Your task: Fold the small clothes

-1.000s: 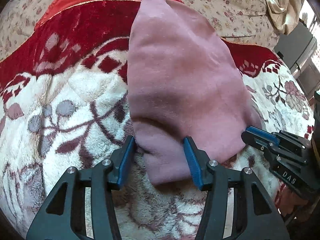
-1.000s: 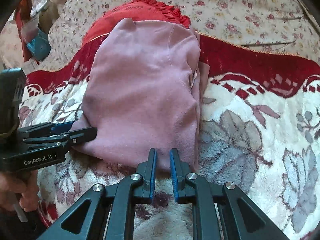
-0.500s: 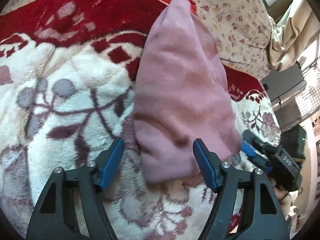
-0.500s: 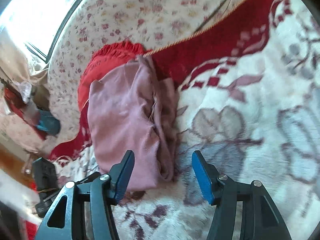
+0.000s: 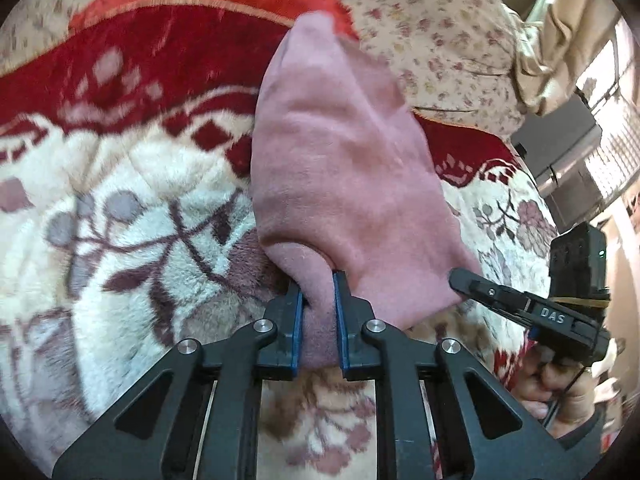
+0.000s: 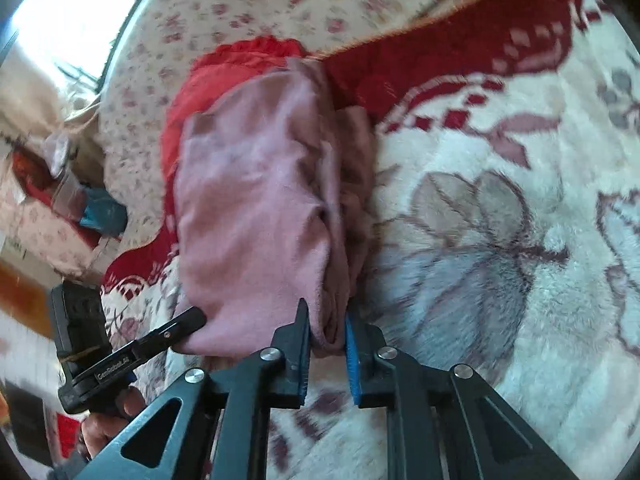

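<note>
A folded dusty-pink fleece garment [image 5: 340, 160] lies lengthwise on the plush blanket, its near hem towards me. My left gripper [image 5: 317, 302] is closing on the hem's left corner, and a fold of pink cloth is squeezed between its blue pads. In the right wrist view the garment [image 6: 248, 208] shows its layered edge on the right. My right gripper [image 6: 326, 330] is closing on that layered corner, with cloth bunched between the pads. Each gripper also appears in the other's view: the right gripper [image 5: 464, 276] and the left gripper [image 6: 192, 316] touch the same hem.
The garment rests on a red and white floral blanket [image 5: 120, 200] over a flower-print sheet [image 5: 440, 40]. A red cushion [image 6: 240, 56] lies behind it. A person's hand [image 5: 560, 380] holds the right gripper. Dark furniture [image 5: 560, 140] stands beyond the bed, and clutter [image 6: 92, 208] lies at its far side.
Half a second ago both grippers stood wide open astride the near hem; now both have closed on its corners. The right gripper had opened and rolled before that.
</note>
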